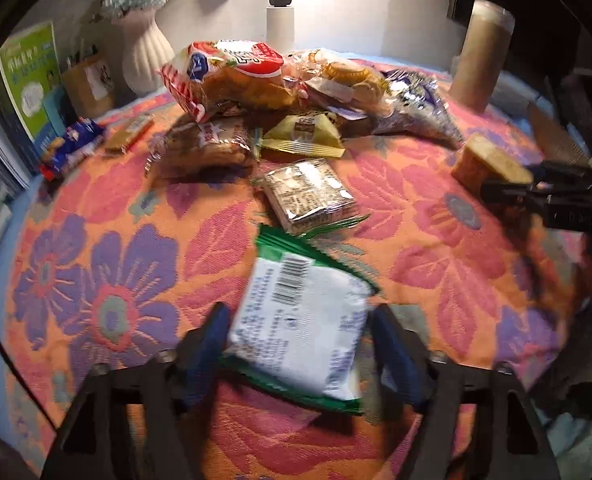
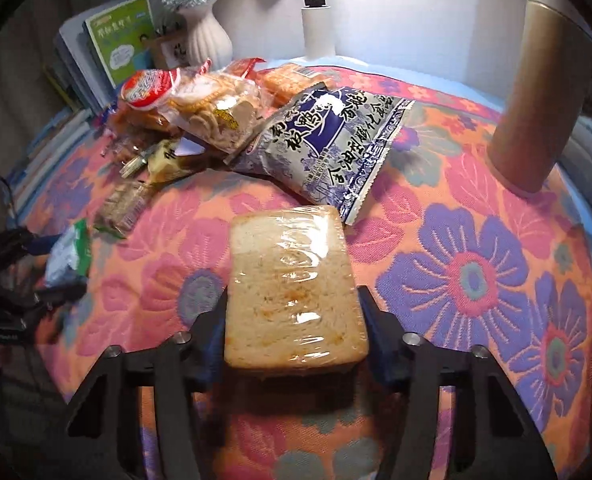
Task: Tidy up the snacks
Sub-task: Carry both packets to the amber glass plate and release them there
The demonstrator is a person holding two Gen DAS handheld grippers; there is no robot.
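The green-edged snack packet (image 1: 299, 332) sits gripped in my left claw (image 1: 299, 344), long axis toward twelve o'clock, while my right claw (image 2: 292, 332) clamps the wrapped bread slice (image 2: 292, 284), snack pile (image 1: 280, 92) ahead.

Both wrist views close, angled down; share snack pile (image 1: 280, 92).

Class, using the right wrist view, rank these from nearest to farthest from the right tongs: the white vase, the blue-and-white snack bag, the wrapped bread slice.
1. Wrapped bread slice: between the fingers of the right tongs.
2. Blue-and-white snack bag: just beyond the bread, centre of the cloth.
3. White vase: far back, upper left, against the wall.
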